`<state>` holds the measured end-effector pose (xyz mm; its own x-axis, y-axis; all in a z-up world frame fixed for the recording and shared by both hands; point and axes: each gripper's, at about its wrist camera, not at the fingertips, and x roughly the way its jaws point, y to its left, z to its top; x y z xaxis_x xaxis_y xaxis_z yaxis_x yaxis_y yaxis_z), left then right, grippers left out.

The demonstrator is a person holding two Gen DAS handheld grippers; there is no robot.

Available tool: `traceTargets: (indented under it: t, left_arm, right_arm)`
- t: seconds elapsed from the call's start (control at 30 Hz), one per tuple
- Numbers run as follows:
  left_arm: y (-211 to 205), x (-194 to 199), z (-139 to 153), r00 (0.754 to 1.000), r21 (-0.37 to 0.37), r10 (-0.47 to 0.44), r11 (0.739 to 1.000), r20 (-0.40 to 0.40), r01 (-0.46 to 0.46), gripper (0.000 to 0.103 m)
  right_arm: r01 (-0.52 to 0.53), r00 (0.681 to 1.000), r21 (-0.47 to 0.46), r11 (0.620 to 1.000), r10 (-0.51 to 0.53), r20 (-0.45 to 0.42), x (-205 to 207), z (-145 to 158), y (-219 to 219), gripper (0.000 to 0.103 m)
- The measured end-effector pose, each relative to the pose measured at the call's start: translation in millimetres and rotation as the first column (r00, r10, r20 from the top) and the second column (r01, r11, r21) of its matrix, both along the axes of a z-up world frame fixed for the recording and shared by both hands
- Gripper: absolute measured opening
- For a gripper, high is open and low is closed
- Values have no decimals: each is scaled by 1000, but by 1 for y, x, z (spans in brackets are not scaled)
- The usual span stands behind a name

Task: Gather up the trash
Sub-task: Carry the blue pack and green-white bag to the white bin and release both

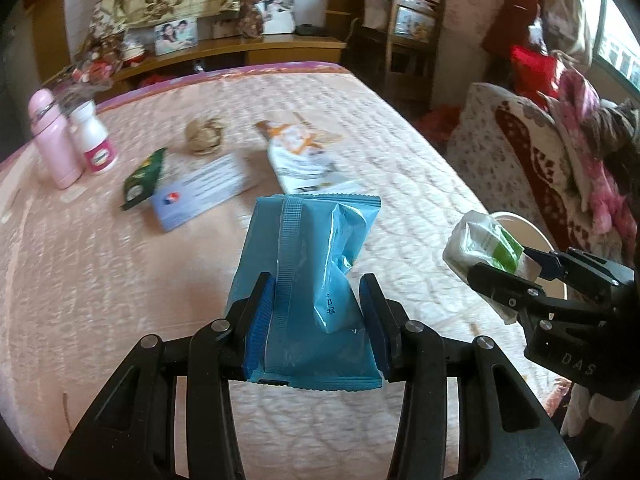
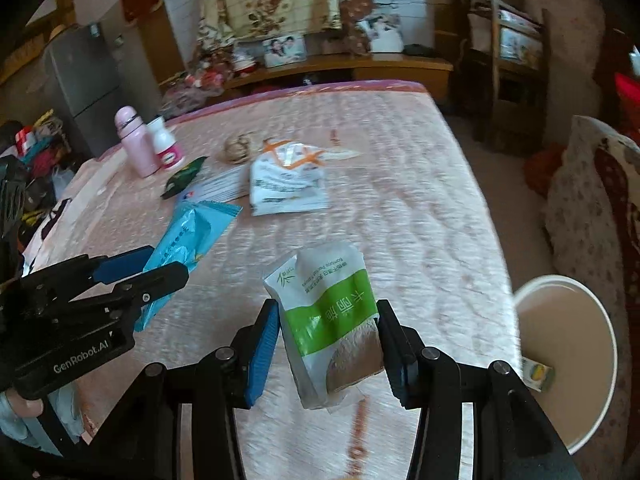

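Two wrappers were in your grip at once, one per tool, both lifted clear of the quilted bed (image 1: 120, 280). Your left gripper (image 1: 316, 320) was clamped on the blue plastic wrapper (image 1: 308, 264), its pads pressed to the lower half so that the crimped top seam stood up and away at 12 o'clock. Your right gripper (image 2: 328, 344) was closed on the green-and-white tissue packet (image 2: 332, 312), pinched across its middle, with the top corner leaning toward 11 o'clock.

You held both high, I judge, because the white bin (image 2: 568, 364) sat off the bed's edge at 4 o'clock in the right wrist view, and a carry above the quilt avoids dragging. The bin already held a small yellow-printed scrap (image 2: 538, 374). In the left wrist view the right gripper (image 1: 516, 272) hung at 3 o'clock over the bin's rim (image 1: 520, 220), so its packet looked nearest to dropping.

More trash lay on the bed toward 11 and 12 o'clock: a white-and-orange bag (image 1: 304, 156), a crumpled brown paper ball (image 1: 204, 136), a dark green sachet (image 1: 144, 178) and a pale blue box (image 1: 204, 188). Beyond them, a pink flask (image 1: 52, 140) and a white pill bottle (image 1: 94, 140) stood upright, touching or nearly so; probably keepers, not trash.
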<state>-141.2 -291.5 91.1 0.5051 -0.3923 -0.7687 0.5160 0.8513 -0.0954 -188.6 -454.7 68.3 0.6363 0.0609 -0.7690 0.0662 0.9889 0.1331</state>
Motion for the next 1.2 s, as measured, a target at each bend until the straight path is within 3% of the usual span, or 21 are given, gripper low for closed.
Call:
traceTargets:
  t: [0.6, 1.2]
  left_arm:
    - [-98, -29, 5, 983, 2, -181, 983, 13, 181, 42]
    - [-196, -51, -5, 945, -4, -324, 946, -31, 324, 42]
  right_arm:
    - [205, 979, -2, 979, -205, -2, -47, 6, -91, 47]
    - [400, 916, 13, 917, -399, -34, -95, 0, -192, 47]
